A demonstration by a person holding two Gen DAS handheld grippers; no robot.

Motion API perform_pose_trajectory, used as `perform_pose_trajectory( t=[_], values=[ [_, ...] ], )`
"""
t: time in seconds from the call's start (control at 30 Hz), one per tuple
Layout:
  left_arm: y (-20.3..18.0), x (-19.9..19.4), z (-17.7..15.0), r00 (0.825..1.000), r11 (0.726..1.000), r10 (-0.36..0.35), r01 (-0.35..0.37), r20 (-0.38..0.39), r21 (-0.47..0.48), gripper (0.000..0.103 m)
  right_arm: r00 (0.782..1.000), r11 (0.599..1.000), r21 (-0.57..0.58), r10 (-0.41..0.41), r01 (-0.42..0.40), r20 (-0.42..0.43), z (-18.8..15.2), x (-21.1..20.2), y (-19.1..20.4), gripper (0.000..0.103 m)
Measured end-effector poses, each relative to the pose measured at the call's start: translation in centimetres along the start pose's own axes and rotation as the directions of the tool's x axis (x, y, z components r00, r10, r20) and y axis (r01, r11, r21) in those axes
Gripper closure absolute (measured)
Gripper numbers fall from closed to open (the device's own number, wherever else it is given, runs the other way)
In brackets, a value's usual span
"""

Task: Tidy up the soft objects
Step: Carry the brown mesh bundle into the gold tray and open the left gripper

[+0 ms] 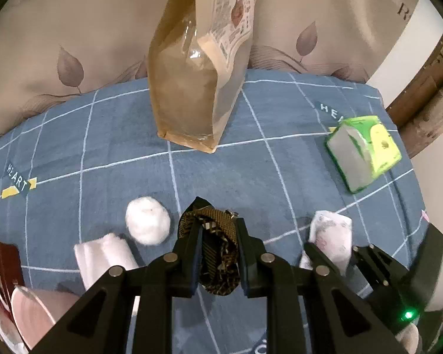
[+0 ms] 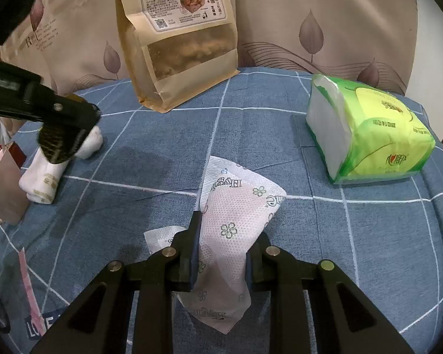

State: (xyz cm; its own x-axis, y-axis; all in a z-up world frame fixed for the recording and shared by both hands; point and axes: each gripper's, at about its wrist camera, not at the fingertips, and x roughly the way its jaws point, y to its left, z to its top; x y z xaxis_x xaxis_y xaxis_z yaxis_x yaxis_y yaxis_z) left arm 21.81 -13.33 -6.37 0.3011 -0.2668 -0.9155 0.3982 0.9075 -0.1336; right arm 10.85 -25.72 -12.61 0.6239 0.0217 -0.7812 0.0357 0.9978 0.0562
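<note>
Near bed's front edge: left gripper (image 1: 218, 253) fingers clamp patterned cloth (image 1: 218, 236); right gripper (image 2: 223, 253) fingers pinch floral pouch (image 2: 233, 224). Risk: limp items slipping.

I am working in a home bedroom: a blue grid-checked bedsheet (image 2: 280, 135) under me and beige leaf-printed pillows (image 2: 325, 20) propped along the back show it.

Kraft pouch (image 1: 192, 88): top cut off by upper edge in both wrist views. Dark patterned cloth (image 1: 215, 247): lower part hidden between left gripper (image 1: 218, 236) fingers. Pink floral packet (image 2: 233, 236): mid-section partly behind right gripper (image 2: 227, 236) fingers. Print on white sock (image 2: 42, 183) too small to read.
</note>
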Motion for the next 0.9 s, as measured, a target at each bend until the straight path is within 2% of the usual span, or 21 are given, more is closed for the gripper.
perform_pose_trajectory(
  t=[0.23, 0.5, 0.63, 0.9],
  values=[
    [-0.1, -3.0, -0.9, 0.999, 1.000, -0.021, 0.021, 0.028, -0.005, 0.083, 1.000, 1.000, -0.001, -0.002, 0.002, 0.001, 0.0, 0.0, 0.0, 0.081],
    [2.1, -8.3, -2.7, 0.996, 1.000, 0.004, -0.002, 0.088, -0.017, 0.083, 1.000, 1.000, -0.002, -0.003, 0.003, 0.001, -0.1, 0.1, 0.1, 0.081],
    [3.8, -10.4, -3.7, 0.993, 0.999, 0.032, -0.028, 0.111, -0.037, 0.083, 1.000, 1.000, -0.002, -0.003, 0.003, 0.001, -0.1, 0.1, 0.1, 0.081],
    [8.6, -13.9, -5.4, 0.979, 0.986, 0.143, -0.128, 0.145, -0.110, 0.083, 1.000, 1.000, -0.008, -0.009, 0.009, 0.000, -0.1, 0.1, 0.1, 0.081]
  ],
)
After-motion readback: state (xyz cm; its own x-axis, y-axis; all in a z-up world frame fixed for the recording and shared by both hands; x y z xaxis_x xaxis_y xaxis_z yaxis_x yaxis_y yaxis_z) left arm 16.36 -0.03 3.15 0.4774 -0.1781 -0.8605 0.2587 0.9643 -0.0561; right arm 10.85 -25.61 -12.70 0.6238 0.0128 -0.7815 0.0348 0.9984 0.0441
